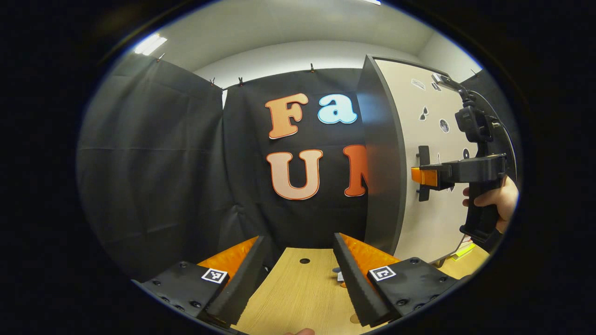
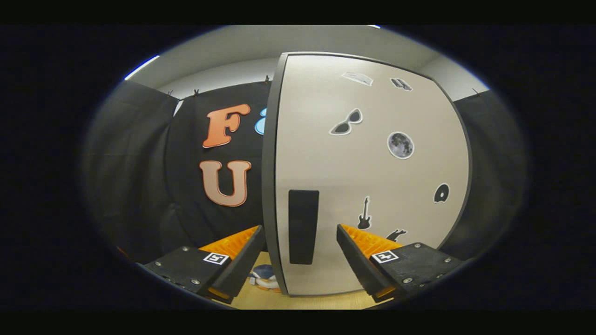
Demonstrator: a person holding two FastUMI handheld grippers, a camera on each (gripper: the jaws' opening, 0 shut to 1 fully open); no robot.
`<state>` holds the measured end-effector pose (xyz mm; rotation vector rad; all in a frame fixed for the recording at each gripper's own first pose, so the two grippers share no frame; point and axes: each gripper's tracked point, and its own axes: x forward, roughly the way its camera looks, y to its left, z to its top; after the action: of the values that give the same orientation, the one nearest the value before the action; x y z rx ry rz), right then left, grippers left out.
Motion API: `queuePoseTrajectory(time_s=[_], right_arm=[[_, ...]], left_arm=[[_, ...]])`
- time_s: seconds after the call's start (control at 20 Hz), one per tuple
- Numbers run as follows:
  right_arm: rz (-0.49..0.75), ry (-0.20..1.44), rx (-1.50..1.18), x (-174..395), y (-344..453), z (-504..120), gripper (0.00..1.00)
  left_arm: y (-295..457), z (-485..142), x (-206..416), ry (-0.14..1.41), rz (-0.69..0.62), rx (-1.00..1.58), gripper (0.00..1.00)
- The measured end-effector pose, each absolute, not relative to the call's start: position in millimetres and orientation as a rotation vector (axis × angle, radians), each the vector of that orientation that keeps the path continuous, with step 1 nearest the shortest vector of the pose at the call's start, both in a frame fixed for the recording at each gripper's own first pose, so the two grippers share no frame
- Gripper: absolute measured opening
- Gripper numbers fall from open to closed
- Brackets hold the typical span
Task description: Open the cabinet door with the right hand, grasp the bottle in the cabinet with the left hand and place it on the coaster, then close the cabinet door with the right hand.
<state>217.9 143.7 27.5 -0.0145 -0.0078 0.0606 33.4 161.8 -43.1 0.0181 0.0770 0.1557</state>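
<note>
The cabinet door is closed, so the right gripper, jaws spread, straddles the handle for pulling, while the left gripper waits spread above the table.

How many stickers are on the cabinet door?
7 show on the cabinet door: two near the top, sunglasses, a moon, a disc at right, a guitar, one by the right gripper's fingers. More may be hidden.

Left gripper: black finger mounts with round screws and a square black-and-white marker on each; right gripper built alike; from the side, its black pistol handle and looping black cable
</note>
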Motion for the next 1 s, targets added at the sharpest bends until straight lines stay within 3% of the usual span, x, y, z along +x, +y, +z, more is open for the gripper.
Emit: queuePoseTrajectory(time_s=[0.1,0.2,0.45,0.85,0.9,1.0], right_arm=[[0.053,-0.023,-0.021,224,143,29,0.93],[0.052,-0.007,-0.024,231,145,24,0.81],[0.024,-0.008,0.000,233,142,20,0.39],[0.053,0.018,0.023,224,142,20,0.32],[0.054,0.020,0.024,222,142,20,0.27],[0.059,0.020,0.035,216,141,22,0.28]], left_arm=[[163,-45,33,0.080,0.156,0.020,0.95],[167,-48,35,0.085,0.159,0.019,0.95],[171,-50,35,0.084,0.162,0.025,0.95],[159,-42,38,0.063,0.126,0.031,0.95],[158,-40,39,0.059,0.121,0.032,0.95],[157,-36,41,0.048,0.116,0.036,0.95]])
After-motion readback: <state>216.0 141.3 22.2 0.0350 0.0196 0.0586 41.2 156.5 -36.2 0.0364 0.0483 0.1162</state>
